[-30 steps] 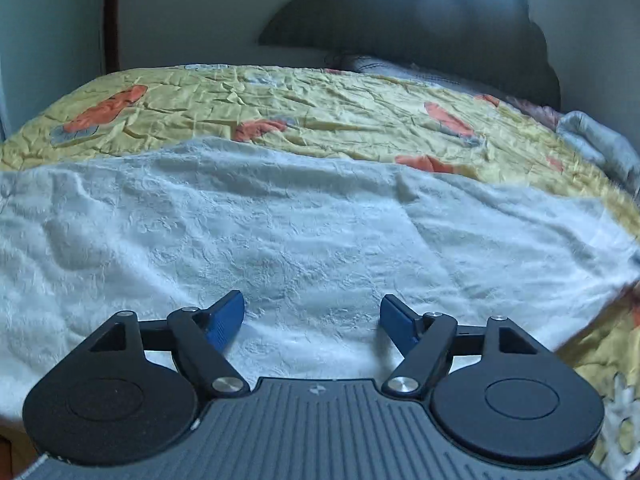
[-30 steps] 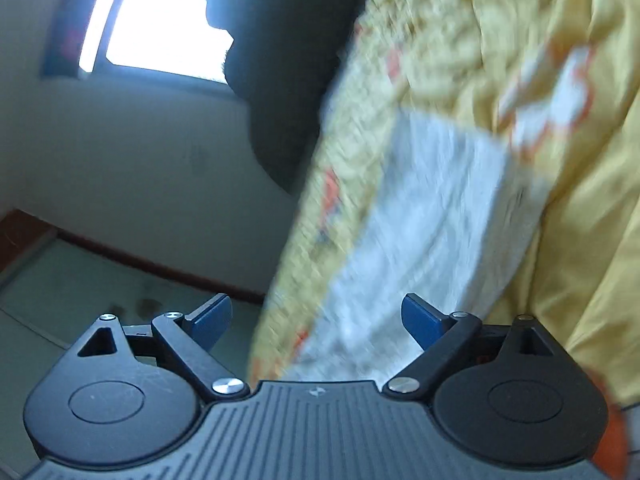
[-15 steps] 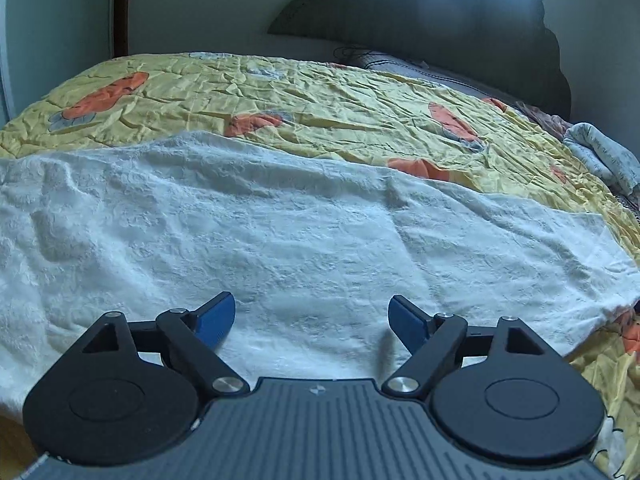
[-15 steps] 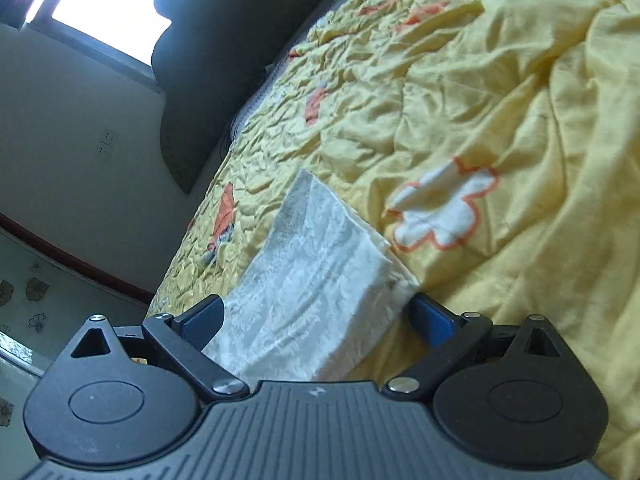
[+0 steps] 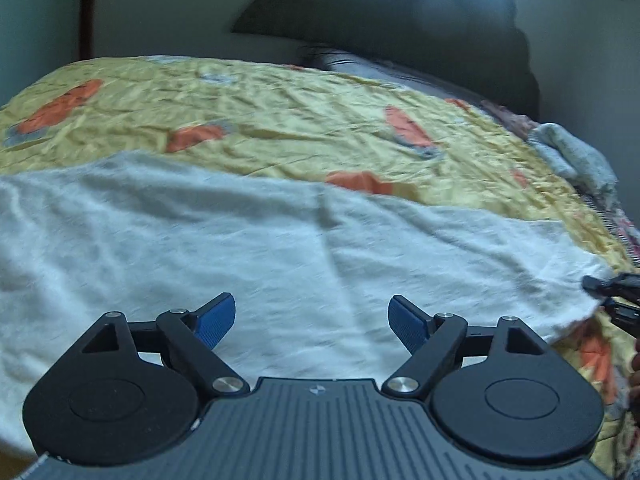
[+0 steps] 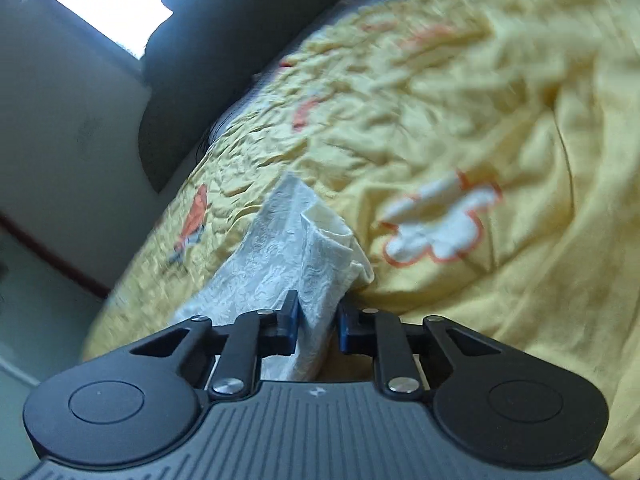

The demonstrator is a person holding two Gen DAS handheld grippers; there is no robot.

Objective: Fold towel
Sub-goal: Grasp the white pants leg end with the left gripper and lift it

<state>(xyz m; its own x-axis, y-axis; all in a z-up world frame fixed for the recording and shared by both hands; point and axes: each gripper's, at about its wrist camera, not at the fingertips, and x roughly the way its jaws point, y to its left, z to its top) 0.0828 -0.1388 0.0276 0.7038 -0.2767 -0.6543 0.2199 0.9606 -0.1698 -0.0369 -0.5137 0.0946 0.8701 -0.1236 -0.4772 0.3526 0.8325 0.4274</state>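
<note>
Lying spread across the near part of a yellow bedspread [image 5: 304, 128] with orange patches, the white towel [image 5: 248, 248] shows a raised woven pattern and soft creases, its far edge running left to right. The left gripper [image 5: 311, 314] hovers over the towel's near middle, blue jaws wide with nothing between them and open bed ahead. At the towel's right corner the right gripper [image 6: 318, 314] is closing, its jaws narrow and pinching a bunched fold of the cloth lifted off the bedspread. A dark headboard [image 5: 400, 32] stands beyond. No readable writing shows, only a small emblem on each gripper body.
</note>
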